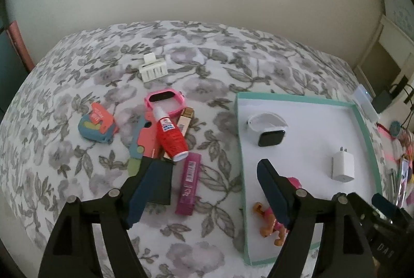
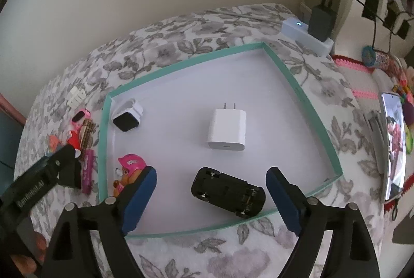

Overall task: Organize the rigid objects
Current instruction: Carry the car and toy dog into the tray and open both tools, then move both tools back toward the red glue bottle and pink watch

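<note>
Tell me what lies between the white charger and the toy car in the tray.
Nothing: in the right wrist view, only bare white tray floor separates the white charger from the overturned black toy car.

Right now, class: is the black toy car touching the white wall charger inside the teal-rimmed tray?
Apart. The right wrist view shows bare white tray floor between the black toy car and the white wall charger.

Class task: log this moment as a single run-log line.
left gripper: open, empty | right gripper: open above toy car | tray: car, charger, smartwatch, pup figure
</note>
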Tool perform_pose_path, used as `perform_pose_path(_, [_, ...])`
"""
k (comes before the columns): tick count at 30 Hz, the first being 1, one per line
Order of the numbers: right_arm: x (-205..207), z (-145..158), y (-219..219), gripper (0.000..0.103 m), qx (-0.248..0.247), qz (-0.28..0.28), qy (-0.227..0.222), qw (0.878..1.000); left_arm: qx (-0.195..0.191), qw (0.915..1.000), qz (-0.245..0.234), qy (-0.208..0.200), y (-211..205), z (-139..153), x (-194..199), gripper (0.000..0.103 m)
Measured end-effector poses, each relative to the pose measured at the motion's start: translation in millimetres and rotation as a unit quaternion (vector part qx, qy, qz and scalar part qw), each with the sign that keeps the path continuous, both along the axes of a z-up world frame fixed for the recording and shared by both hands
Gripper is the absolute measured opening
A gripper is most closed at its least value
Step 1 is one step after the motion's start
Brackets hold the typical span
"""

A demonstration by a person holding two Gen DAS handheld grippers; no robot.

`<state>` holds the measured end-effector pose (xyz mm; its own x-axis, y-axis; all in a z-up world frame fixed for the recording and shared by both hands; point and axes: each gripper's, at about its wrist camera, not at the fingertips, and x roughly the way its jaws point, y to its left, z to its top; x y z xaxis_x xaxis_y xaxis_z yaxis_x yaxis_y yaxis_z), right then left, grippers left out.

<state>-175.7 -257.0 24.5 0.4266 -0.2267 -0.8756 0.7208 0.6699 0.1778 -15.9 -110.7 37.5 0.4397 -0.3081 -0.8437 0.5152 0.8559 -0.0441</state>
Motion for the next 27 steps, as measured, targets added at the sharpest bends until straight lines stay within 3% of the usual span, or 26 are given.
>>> perform_pose_path(3, [2.4, -2.1, 2.6, 0.094, -0.002, 0.006, -0.002, 1.0, 0.002, 0.9999, 0.009, -0.005, 3.0, 0.7, 4.5, 0.082])
perform_pose_path(5, [3.7, -2.5, 3.6, 0.103, -0.005, 0.008, -0.002, 1.0, 0.004, 0.9999, 0.011, -0.01, 4.1, 0.8, 7.9, 0.083])
perform_pose_path(8, [5.2, -3.1, 4.3, 0.103, -0.011, 0.01, -0.003, 1.0, 0.012, 0.9995, 0.016, -0.024, 5.2, 1.5, 12.2, 0.096])
perform_pose_path(12, [7.1, -4.1, 4.7, 0.103, -0.015, 0.009, -0.005, 1.0, 0.012, 0.9988, 0.03, -0.038, 9.8, 2.1, 21.1, 0.099])
perform_pose_path(17, [9.2, -4.4, 4.2, 0.103, -0.019, 0.01, -0.006, 1.0, -0.019, 0.9975, 0.052, -0.044, 16.9, 10.2, 34.2, 0.1])
perform_pose_path(27, [14.1, -8.2, 5.3, 0.103, -0.021, 0.01, -0.01, 1.0, -0.091, 0.9927, 0.051, -0.06, 10.5, 35.8, 52.8, 0.1])
